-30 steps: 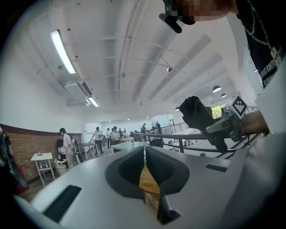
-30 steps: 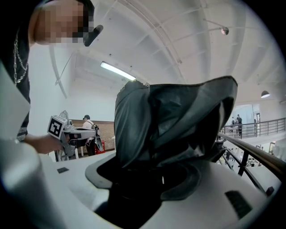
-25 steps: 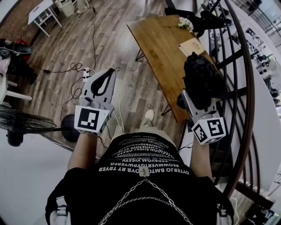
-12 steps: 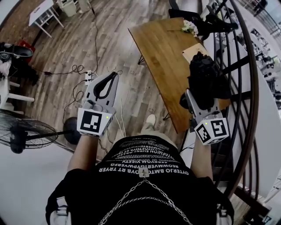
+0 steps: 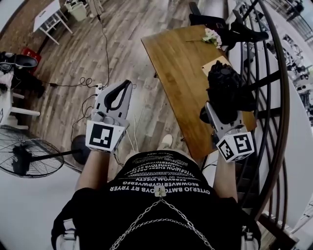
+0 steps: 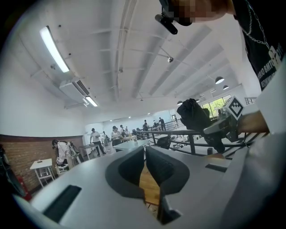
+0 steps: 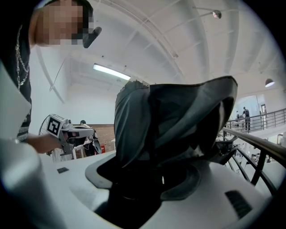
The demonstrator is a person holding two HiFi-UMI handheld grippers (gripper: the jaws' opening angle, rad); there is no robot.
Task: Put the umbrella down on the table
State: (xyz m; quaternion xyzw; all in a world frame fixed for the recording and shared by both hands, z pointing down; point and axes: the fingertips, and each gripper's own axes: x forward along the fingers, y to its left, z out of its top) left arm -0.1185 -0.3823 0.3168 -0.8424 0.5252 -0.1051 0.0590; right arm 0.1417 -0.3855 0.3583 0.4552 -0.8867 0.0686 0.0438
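Note:
A folded black umbrella (image 5: 226,88) stands bunched between the jaws of my right gripper (image 5: 221,106), which is shut on its lower part. In the right gripper view the umbrella (image 7: 174,120) fills the middle and hides the right gripper's (image 7: 147,179) pads. It hangs over the near right part of the wooden table (image 5: 178,68). My left gripper (image 5: 127,85) is over the floor, left of the table, shut with nothing in it. In the left gripper view my left gripper (image 6: 145,152) shows only a thin slit between its pads, and the umbrella (image 6: 194,116) is at the right.
A tan board (image 5: 215,62) and a small bunch of flowers (image 5: 211,35) lie on the table's far right. A dark curved railing (image 5: 274,97) runs along the right. On the floor are a fan (image 5: 24,156), cables with a power strip (image 5: 98,88), and a white side table (image 5: 46,14).
The person has stepped toward the table, carrying both grippers along. The table's near end now lies closer under the umbrella, and the fan has come further into view at the lower left.

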